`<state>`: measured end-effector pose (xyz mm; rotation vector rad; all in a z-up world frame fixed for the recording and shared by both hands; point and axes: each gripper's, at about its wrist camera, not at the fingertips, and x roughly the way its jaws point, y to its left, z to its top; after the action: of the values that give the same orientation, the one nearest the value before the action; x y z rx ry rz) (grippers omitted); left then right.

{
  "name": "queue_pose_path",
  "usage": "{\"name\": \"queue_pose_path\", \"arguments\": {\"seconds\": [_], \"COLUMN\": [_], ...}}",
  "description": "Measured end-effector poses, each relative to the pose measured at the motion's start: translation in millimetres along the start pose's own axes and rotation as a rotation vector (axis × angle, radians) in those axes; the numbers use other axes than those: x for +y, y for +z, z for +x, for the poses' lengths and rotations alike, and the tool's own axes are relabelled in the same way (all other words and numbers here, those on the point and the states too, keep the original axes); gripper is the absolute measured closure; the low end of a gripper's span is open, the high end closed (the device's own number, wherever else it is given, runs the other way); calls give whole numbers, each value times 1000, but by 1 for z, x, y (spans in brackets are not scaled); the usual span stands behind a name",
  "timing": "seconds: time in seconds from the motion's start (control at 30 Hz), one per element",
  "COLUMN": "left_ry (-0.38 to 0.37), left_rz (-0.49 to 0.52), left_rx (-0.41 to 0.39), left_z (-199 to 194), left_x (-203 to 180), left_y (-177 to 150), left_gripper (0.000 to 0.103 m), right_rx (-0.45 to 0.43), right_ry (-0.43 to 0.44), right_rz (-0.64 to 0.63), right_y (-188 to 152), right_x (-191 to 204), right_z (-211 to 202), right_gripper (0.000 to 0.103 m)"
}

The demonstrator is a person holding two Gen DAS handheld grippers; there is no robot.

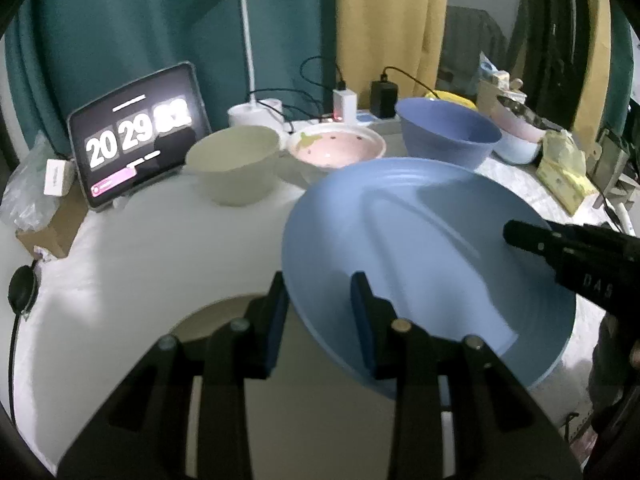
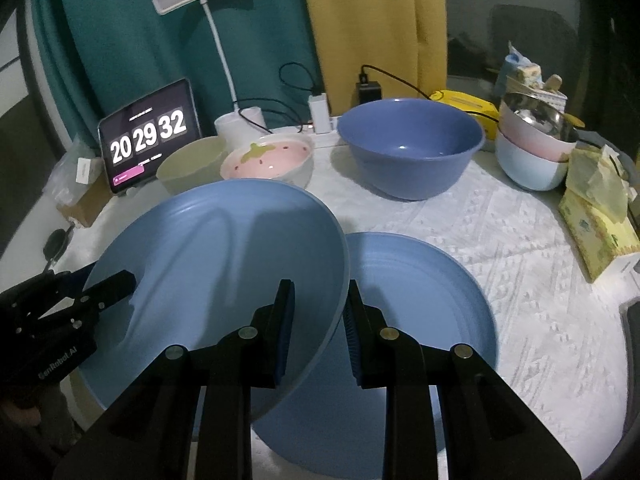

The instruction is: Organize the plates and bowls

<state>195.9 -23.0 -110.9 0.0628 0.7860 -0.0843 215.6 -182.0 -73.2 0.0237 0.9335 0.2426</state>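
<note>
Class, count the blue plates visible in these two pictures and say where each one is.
2. One blue plate is lifted, its rim clamped by the left gripper and right gripper; the second plate lies on the table beneath. Others may be hidden.

We see a white-clothed table (image 2: 500, 216). On it, left of the big blue bowl (image 2: 412, 148), sit a strawberry bowl (image 2: 272, 160) and cream bowl (image 2: 188, 164); a blue plate (image 2: 424, 300) lies in front.

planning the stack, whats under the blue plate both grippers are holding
A second blue plate lies on the tablecloth under the lifted plate. Its left part is hidden.
</note>
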Motion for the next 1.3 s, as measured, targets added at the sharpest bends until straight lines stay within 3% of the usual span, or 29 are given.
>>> {"name": "queue_pose_path", "arguments": {"seconds": [0.63, 1.3], "left_ry": [-41, -54], "left_rz": [59, 116], "left_rx": [60, 127], "left_z": [26, 54], "left_x": [-59, -91], "left_y": [0, -8], "left_gripper": [70, 69], "right_rx": [16, 50], "right_ry": [-50, -88], "right_rz": [53, 94], "right_y": [-14, -28], "right_x": [-58, -93], "right_z": [-4, 3], "right_gripper": [77, 77]}}
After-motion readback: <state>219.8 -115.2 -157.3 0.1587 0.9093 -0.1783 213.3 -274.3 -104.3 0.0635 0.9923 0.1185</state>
